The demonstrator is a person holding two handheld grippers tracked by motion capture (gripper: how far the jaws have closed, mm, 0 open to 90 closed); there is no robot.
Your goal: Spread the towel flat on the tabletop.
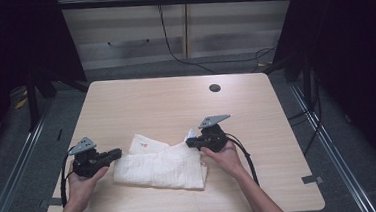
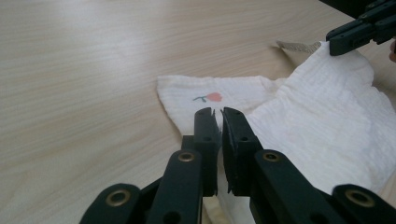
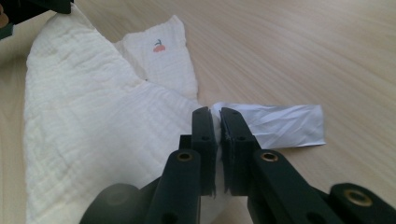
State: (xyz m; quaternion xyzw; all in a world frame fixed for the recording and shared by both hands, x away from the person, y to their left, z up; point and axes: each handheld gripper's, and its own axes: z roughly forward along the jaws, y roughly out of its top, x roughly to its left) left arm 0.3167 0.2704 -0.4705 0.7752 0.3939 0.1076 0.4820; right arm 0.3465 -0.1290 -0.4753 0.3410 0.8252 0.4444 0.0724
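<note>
A white cloth lies folded near the front of a pale wooden table. The left gripper and right gripper each pinch an edge of it, jaws closed. Grey floor, cables and cabinets lie beyond.

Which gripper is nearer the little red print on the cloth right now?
Left. The left gripper grips the white cloth at its edge just below the red print. The right gripper pinches the far corner by the care label, well away from the print.

No readable text, white care tag apparently blank
</note>
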